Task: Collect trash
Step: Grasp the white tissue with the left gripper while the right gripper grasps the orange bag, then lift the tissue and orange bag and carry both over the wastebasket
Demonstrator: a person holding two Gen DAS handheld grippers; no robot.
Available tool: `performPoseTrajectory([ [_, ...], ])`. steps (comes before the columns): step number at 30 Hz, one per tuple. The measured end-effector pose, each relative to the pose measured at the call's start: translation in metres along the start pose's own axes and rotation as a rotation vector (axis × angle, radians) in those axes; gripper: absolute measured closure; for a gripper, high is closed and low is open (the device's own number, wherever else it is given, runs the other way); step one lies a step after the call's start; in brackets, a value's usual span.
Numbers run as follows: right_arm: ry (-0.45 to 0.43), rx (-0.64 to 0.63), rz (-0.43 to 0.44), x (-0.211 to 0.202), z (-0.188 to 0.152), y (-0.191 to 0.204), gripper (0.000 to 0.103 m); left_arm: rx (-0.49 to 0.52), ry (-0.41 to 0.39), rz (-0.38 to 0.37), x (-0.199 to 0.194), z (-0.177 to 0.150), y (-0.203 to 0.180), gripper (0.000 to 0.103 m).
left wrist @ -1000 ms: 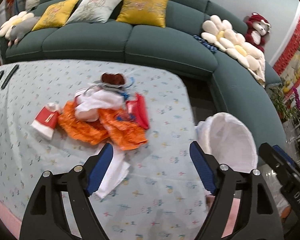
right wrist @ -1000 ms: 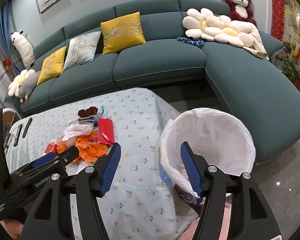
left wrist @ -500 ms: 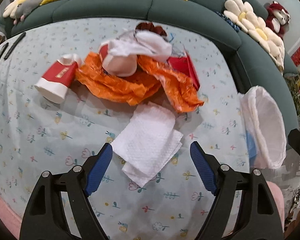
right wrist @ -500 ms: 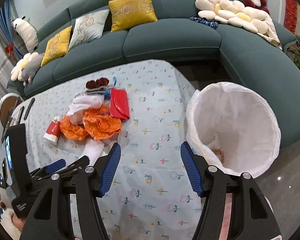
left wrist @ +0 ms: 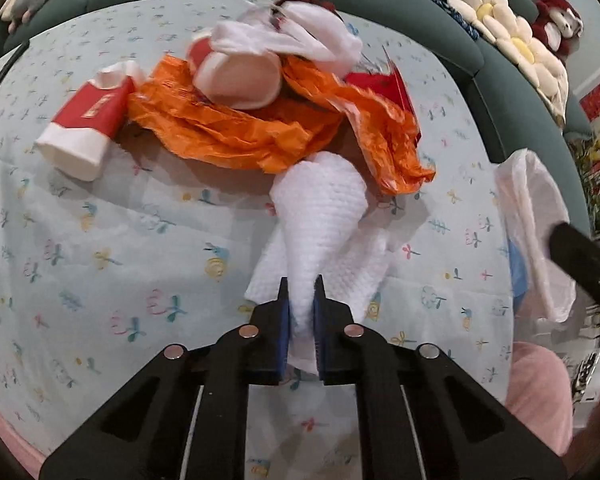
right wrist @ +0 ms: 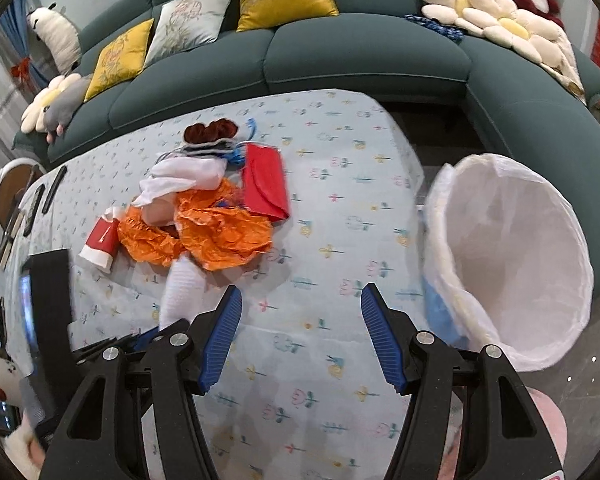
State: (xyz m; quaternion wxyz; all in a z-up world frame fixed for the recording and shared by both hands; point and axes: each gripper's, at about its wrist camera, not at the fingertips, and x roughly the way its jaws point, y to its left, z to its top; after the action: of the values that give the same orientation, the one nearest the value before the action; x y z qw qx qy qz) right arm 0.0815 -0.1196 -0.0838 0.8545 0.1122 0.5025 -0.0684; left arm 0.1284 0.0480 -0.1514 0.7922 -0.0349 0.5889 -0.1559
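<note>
The left gripper (left wrist: 301, 286) is clamping the near end of a white, dimpled paper towel (left wrist: 320, 216), its blue pads having just been closing until the paper bunches up between them; the rest of the towel is fanning out ahead of the tips across the pale blue flowered tablecloth (left wrist: 100, 240). Just beyond the towel, touching its far end, a crumpled orange plastic wrapper (left wrist: 236, 128) is lying under a tipped white paper cup (left wrist: 240, 80) and a wad of white tissue (left wrist: 300, 40). Ahead and to the left of the left gripper a red-and-white paper cup (left wrist: 84, 124) is resting on its side, and a flat red packet (right wrist: 264, 184) is sitting at the far right of the heap.

The right gripper (right wrist: 298, 336) is hovering over bare cloth with its jaws standing apart and nothing between them. Just to its right, off the table edge, a bin lined with a white plastic bag (right wrist: 512, 260) is gaping open, and a dark green sofa (right wrist: 360, 56) is curving behind everything
</note>
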Motion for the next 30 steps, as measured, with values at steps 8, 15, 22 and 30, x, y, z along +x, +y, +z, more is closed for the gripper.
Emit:
performPoseTrajectory([
  [8, 0.012, -0.064, 0.030, 0.028, 0.023, 0.045, 0.043, -0.083, -0.107, -0.021, -0.051, 0.017, 0.025, 0.095],
  [15, 0.061, -0.084, 0.037, 0.066, 0.042, 0.072, 0.043, -0.083, -0.154, 0.038, -0.069, 0.039, 0.041, 0.094],
  [22, 0.124, -0.092, 0.013, 0.099, 0.048, 0.076, 0.044, -0.098, -0.144, 0.051, -0.060, 0.053, 0.046, 0.095],
  [30, 0.130, -0.107, 0.017, 0.095, 0.039, 0.069, 0.092, -0.096, -0.146, 0.048, -0.058, 0.056, 0.039, 0.095],
])
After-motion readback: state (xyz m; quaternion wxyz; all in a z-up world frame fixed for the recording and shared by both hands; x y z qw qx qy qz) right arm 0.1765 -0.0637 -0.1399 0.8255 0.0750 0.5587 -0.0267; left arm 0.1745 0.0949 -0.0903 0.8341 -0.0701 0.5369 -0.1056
